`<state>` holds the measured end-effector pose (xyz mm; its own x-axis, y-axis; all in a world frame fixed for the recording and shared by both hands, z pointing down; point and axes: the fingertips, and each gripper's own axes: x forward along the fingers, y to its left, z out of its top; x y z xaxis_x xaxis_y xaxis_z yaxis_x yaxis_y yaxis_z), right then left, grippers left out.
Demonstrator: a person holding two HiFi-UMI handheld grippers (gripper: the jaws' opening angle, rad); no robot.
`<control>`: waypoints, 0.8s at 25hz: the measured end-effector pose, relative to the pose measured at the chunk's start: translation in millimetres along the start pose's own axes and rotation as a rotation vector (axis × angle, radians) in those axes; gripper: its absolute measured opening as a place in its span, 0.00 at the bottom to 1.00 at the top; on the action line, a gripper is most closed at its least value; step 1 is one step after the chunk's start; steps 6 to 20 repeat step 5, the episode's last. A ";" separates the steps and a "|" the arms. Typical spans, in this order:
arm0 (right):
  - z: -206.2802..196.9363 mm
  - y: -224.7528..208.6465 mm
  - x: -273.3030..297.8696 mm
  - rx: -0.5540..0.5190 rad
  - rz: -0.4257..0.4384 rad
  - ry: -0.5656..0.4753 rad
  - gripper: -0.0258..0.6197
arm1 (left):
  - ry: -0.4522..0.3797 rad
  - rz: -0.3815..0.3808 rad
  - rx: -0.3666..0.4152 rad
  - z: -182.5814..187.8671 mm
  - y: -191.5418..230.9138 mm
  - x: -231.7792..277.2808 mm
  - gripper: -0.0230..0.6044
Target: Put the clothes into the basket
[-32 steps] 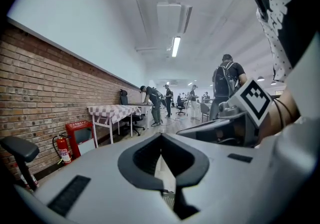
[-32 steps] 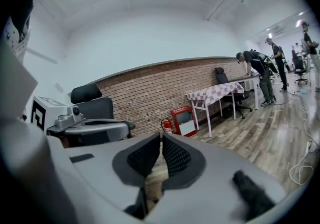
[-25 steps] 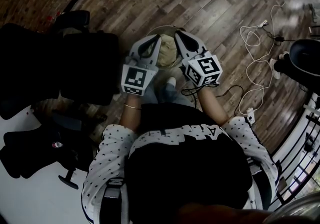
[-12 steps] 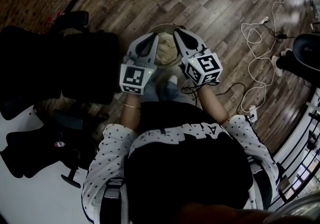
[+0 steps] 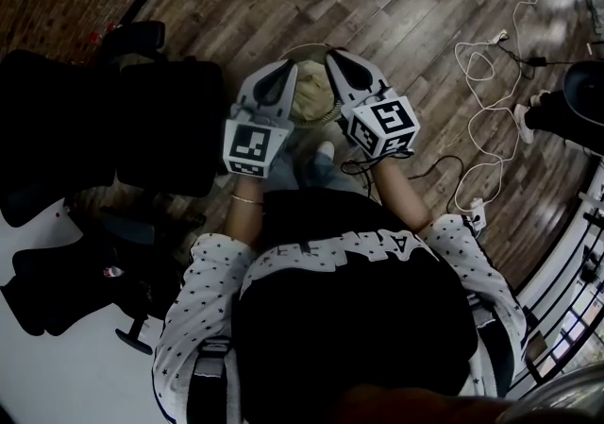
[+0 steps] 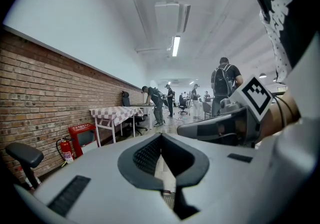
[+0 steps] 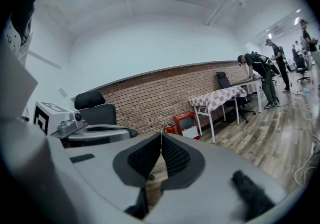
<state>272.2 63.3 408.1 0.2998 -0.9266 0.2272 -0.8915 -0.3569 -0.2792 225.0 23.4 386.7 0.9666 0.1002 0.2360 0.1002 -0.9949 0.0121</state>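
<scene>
- Tool state, left gripper point(image 5: 288, 70): the jaws are pressed together at the tips. The left gripper view shows only floor through the gap behind them, so it carries nothing.
- Tool state, right gripper point(image 5: 332, 59): the jaws are likewise pressed together, with no cloth between the ribbed pads.
- Position: I hold both grippers side by side over the basket point(image 5: 308, 49), apart from its contents.
- Basket: it is round with a light rim and stands on the wooden floor point(image 5: 415, 7) just ahead of my feet. Only an arc of the rim shows beyond the grippers.
- Task item: pale beige fabric point(image 5: 312, 101) lies bunched inside that rim, so I judge it is already deposited.
- Other garments: I see none on the open floor. I cannot tell whether the dark shapes on the black office chairs point(image 5: 142, 120) at the floor's left side are clothing.
- Handling, judged: the cloth looks soft, light and limp, and it is not fragile. It will sag and trail from any single hold.
- Grasp point, judged: I would pinch a gathered fold near the middle of a garment. A lone hem is thin enough to slide out of the pads.
- Hazard, judged: a trailing end may catch on the rim. The white cables point(image 5: 481, 82) lie well apart to the right.
</scene>
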 end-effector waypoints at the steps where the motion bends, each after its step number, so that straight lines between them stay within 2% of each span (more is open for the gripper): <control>1: -0.7 0.0 -0.1 0.000 0.000 0.001 0.09 | 0.001 0.000 -0.001 -0.8 0.0 -0.1 0.06; 20: -1.8 -0.7 0.6 -0.002 0.004 -0.002 0.09 | 0.003 0.005 -0.003 -3.5 1.8 0.6 0.06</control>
